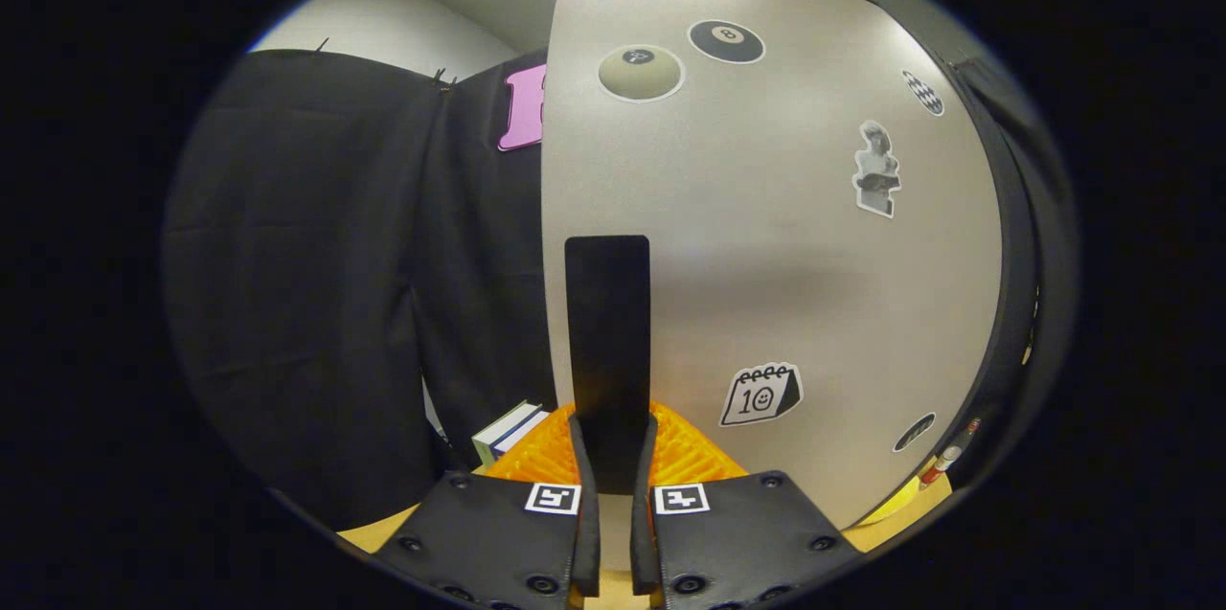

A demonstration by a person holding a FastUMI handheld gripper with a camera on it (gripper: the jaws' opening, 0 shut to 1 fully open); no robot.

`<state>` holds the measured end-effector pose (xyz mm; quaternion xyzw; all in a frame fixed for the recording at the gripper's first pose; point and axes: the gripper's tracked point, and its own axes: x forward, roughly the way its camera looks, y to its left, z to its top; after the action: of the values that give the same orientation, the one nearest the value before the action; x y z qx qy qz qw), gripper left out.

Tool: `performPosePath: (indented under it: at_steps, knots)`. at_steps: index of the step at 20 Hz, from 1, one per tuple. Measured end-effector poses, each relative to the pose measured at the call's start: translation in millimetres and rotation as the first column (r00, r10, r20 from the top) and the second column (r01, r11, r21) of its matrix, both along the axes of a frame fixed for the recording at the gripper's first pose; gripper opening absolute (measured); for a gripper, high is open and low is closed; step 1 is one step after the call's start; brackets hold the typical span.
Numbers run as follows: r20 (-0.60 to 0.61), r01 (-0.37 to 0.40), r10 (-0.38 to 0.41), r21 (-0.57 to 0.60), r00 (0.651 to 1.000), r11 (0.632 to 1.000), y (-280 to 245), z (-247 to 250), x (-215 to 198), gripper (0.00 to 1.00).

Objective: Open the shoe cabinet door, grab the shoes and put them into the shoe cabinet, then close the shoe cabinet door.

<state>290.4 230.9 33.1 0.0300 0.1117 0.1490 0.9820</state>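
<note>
I had the gripper [613, 442] jaws closed on the black handle [607, 342] of the shoe cabinet door [766, 237]. Books [506, 433] lay beside an orange mat [536, 459], beyond the fingers

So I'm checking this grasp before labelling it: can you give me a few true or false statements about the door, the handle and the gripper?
1. The gripper has its fingers around the black handle. True.
2. The cabinet door is plain, without stickers. False: it carries several, among them an eight-ball sticker.
3. The handle stands upright near the door's edge. True.
4. The fingers hold a shoe. False: the handle sits between them.
</note>
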Motion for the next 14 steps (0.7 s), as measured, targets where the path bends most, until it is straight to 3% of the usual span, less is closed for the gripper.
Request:
performPosePath:
  at_steps: [5,14]
  knots:
    - [0.004,-0.032,0.032,-0.002,0.999,0.999,-10.3,3.4,-25.8,0.14]
    - [0.002,-0.014,0.014,-0.006,1.0,1.0,-28.7,3.1,-39.6,0.14]
